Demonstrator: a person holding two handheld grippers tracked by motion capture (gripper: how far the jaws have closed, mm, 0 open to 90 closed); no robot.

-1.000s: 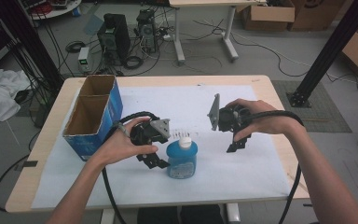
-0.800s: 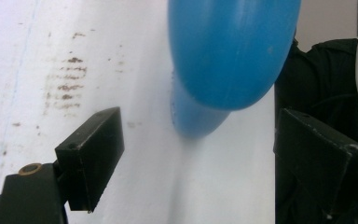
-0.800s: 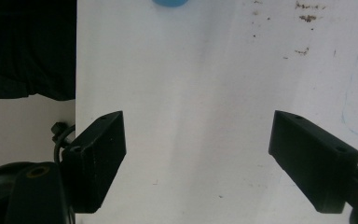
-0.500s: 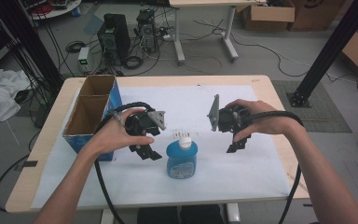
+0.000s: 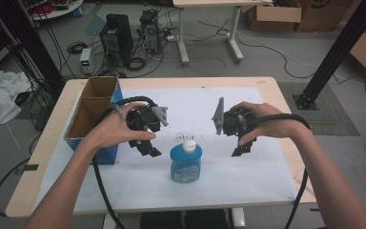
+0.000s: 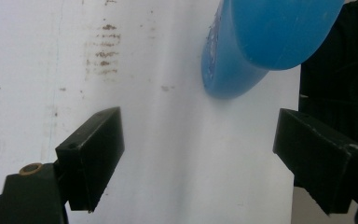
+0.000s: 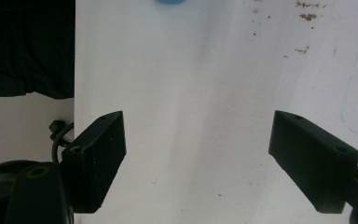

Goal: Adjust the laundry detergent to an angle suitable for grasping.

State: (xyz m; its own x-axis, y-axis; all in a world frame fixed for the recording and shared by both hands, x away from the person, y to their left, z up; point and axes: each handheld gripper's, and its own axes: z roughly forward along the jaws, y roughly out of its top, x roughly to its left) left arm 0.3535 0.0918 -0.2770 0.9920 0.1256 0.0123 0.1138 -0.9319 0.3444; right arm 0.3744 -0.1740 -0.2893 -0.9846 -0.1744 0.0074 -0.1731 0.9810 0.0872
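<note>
Left tool [image 5: 145, 145]: your jaws gape, empty, just beside the blue bottle [image 5: 186, 162].
Right tool [image 5: 240, 148]: yours, released, near it.
Bottle: upright on bench [image 5: 267, 86].

No text can be read

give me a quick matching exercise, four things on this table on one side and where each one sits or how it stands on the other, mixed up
Things:
1. blue bottle
2. cardboard box
3. left gripper
4. right gripper

Places or states:
A. at the table's left edge, top open
B. jaws open, just left of the bottle's cap
C. upright near the front middle, white cap on
D. jaws open above bare white paper, right of the bottle

Pairs: 1-C, 2-A, 3-B, 4-D
</note>
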